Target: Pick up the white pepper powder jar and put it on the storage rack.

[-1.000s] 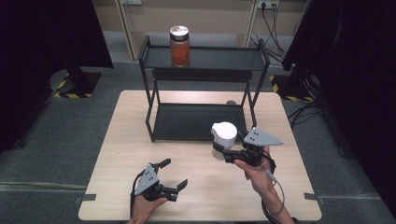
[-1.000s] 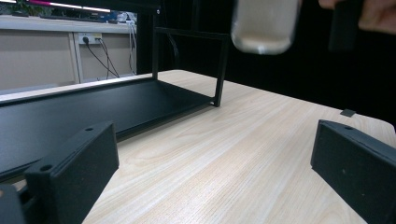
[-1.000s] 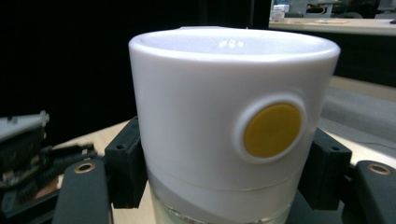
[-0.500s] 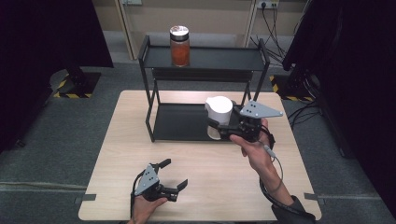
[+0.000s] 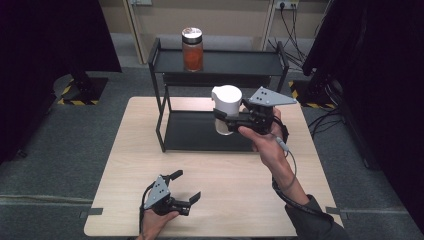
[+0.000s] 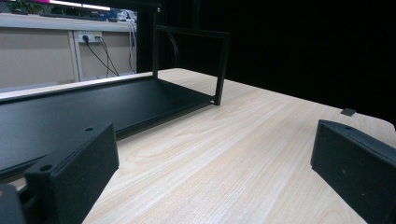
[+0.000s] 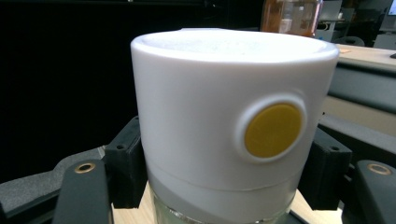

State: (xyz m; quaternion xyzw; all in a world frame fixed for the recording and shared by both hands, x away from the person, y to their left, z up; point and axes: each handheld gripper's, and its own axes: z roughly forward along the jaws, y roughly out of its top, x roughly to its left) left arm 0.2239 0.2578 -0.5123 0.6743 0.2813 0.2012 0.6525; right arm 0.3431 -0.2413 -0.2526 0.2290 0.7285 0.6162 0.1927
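Right tool (image 5: 220, 116) is gripping a white-capped jar (image 5: 226, 109), jaws clamped on either side of it just under the cap. Jar is being held upright, off the desk (image 5: 125, 165), in front of the black two-tier rack (image 5: 159, 95) and roughly between its lower and upper shelves in the high view. In the right gripper view the white cap (image 7: 233, 112) is showing a round yellow spot (image 7: 272, 129) on its side, with clear glass beginning below the cap; black pads (image 7: 125, 168) are pressing the jar from left and right. The person's right hand (image 5: 265, 142) is wrapping the tool body, its cable (image 5: 290, 175) trailing back along the forearm, and the grey three-cornered plate (image 5: 270, 96) is sitting on top.

Left tool (image 5: 186, 186) is lying low near the front edge of the desk, in the person's left hand (image 5: 152, 222), jaws standing apart with nothing between them. In the left gripper view its two black pads (image 6: 74, 172) are framing bare wood, and the rack's lower shelf (image 6: 93, 107) is stretching ahead to the left.

A second jar (image 5: 192, 49), with orange-red contents and a silver lid, is standing upright on the rack's upper shelf, toward its left half, well apart from the held jar. Its blurred shape is also showing behind the white cap in the right gripper view.

Grey floor is surrounding the desk; yellow-black striped bases (image 5: 75, 95) are sitting off to either side.
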